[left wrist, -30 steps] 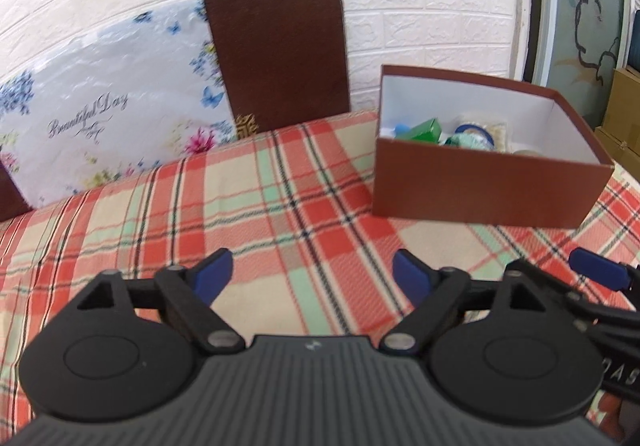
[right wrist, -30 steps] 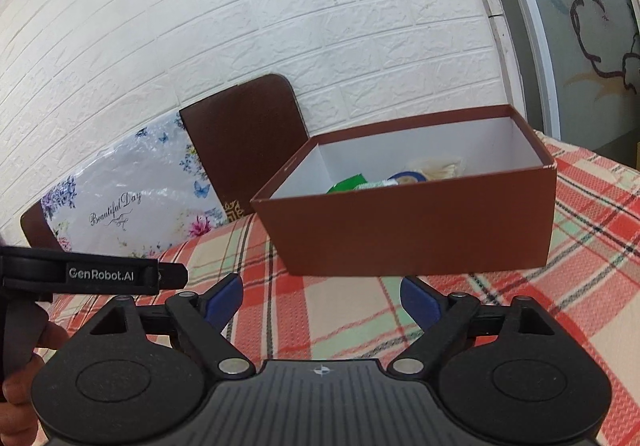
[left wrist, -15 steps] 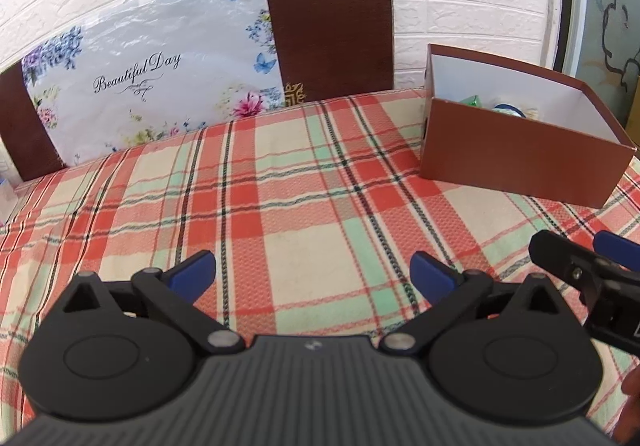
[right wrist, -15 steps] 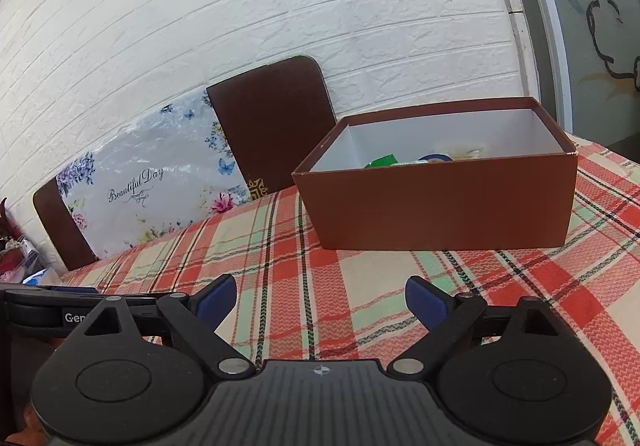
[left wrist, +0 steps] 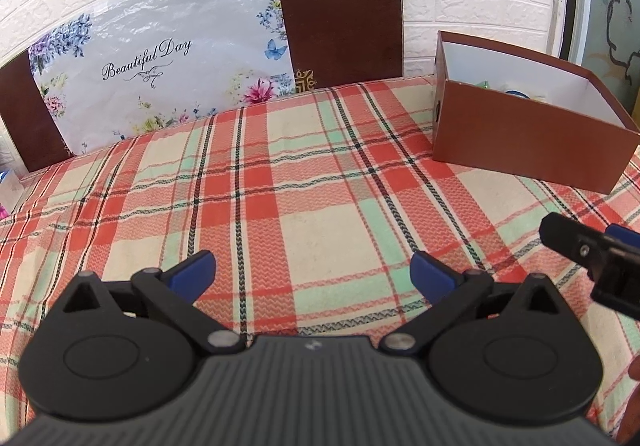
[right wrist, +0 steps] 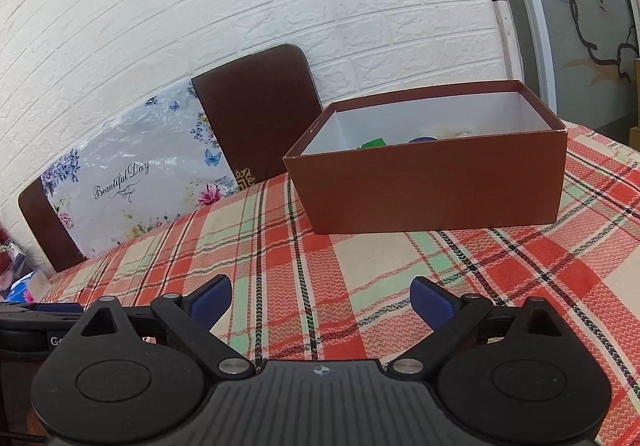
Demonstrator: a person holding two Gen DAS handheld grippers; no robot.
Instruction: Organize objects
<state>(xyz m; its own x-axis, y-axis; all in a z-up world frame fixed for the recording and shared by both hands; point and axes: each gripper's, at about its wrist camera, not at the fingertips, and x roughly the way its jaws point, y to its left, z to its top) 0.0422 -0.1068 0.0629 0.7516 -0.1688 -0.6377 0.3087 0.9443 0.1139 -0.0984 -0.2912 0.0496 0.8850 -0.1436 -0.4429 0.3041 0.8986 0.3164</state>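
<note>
A brown cardboard box (left wrist: 528, 149) with a white inside stands at the far right of the plaid tablecloth (left wrist: 304, 197); it also shows in the right wrist view (right wrist: 432, 185). Small items lie inside it, a green one (right wrist: 372, 143) and a blue one (right wrist: 427, 139), mostly hidden by the front wall. My left gripper (left wrist: 314, 273) is open and empty above bare cloth, left of the box. My right gripper (right wrist: 322, 304) is open and empty in front of the box; part of it shows at the right edge of the left wrist view (left wrist: 592, 250).
Two brown chair backs (left wrist: 340, 17) stand behind the table against a white brick wall. A floral plastic sheet (left wrist: 160, 65) reading "Beautiful Day" hangs across them. Small items (right wrist: 20, 282) sit off the table's left end.
Both grippers have pulled back from the box, which looks smaller and farther away. The left view has swung left, showing more cloth and the chairs. Both stay open.
</note>
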